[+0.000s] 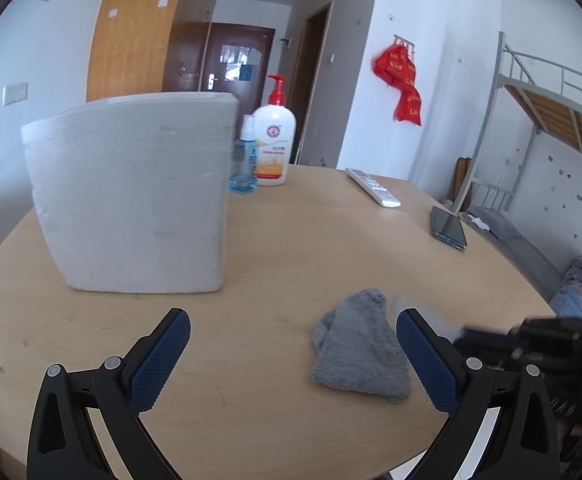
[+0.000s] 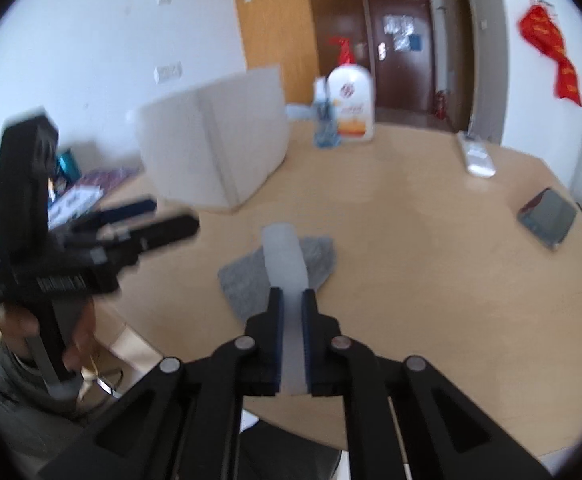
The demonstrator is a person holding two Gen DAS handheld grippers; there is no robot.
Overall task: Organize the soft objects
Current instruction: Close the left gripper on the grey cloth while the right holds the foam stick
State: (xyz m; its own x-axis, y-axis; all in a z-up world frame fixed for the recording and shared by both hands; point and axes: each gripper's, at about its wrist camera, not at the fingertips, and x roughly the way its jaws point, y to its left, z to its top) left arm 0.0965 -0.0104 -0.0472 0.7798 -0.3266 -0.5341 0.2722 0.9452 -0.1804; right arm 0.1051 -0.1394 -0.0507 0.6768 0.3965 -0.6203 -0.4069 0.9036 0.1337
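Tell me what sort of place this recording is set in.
Probably a dormitory room or a small shared flat. A metal bunk bed stands by the wall, a round wooden table carries a pump bottle and a remote control, and a hallway leads to a dark entrance door.

on the table (image 1: 275, 240): lotion bottle (image 1: 274, 148), blue spray bottle (image 1: 245, 158), remote (image 1: 373, 187), probably a phone (image 1: 449, 227).

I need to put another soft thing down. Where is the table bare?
Bare: the wide middle between the white box, grey sock and remote; also in front of the box, beside the left tongs. Crowded: the bottles behind the box, the phone at the far edge.
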